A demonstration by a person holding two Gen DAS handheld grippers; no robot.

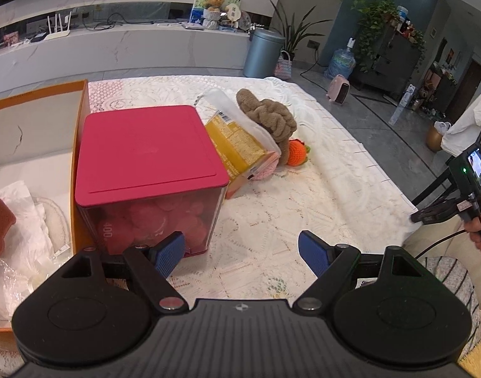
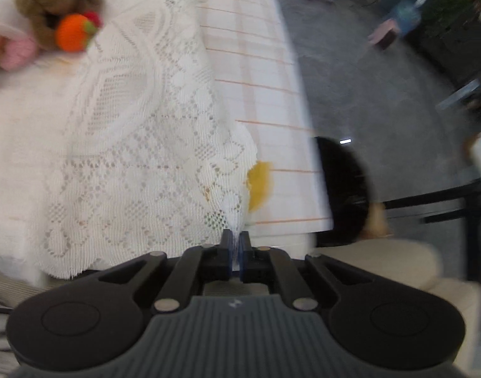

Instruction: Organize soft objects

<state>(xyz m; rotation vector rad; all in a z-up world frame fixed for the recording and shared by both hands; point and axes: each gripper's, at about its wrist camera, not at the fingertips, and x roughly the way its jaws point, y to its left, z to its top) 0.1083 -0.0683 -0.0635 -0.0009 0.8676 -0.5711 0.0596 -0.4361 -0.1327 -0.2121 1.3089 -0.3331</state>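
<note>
Lace cloth (image 2: 139,145) edge pinched in the right gripper (image 2: 236,245), fingers pressed together on it, likely to tug it flat. Left gripper (image 1: 242,252) spread, empty, hovering near the red-lidded box (image 1: 146,151). Soft toys (image 1: 271,119) piled mid-bench, unsorted.

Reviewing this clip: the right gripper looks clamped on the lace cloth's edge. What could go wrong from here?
1. The right gripper is shut on the lace cloth; pulling it may drag the brown plush and orange toy along or bunch the cloth.
2. The yellow packet leans against the red-lidded box; a tug may tip it.
3. The left gripper hangs open, steadying nothing.
</note>
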